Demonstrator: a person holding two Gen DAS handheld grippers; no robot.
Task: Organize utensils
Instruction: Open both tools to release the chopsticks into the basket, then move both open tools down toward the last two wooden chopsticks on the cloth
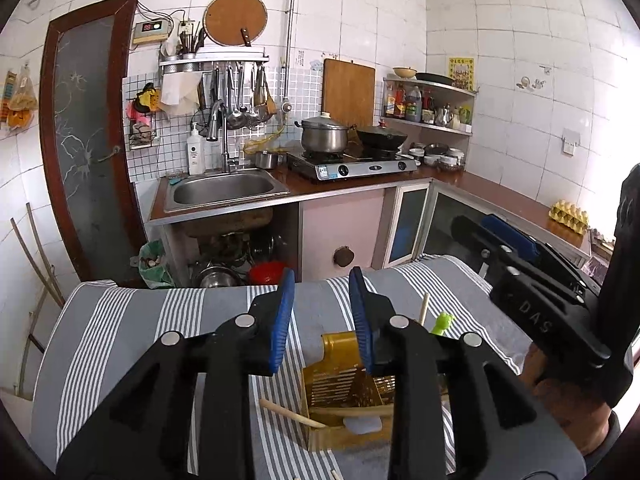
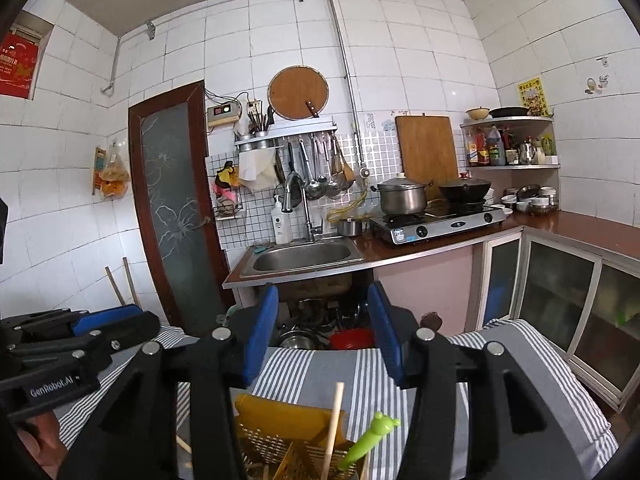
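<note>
Both the left gripper [image 1: 322,312] and the right gripper [image 2: 323,330] have their fingers apart and hold nothing, and the yellow utensil basket [image 1: 340,388] sits just below them, its sticks pointing up, nearer the right fingers.

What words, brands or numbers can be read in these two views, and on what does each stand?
"GenRobot.AI": on the left gripper body, right wrist view.
"DAS": partial, on the right gripper body, left wrist view.
Too small or blurred: red poster, yellow wall notice, red digits on the wall controller, stove label.
</note>
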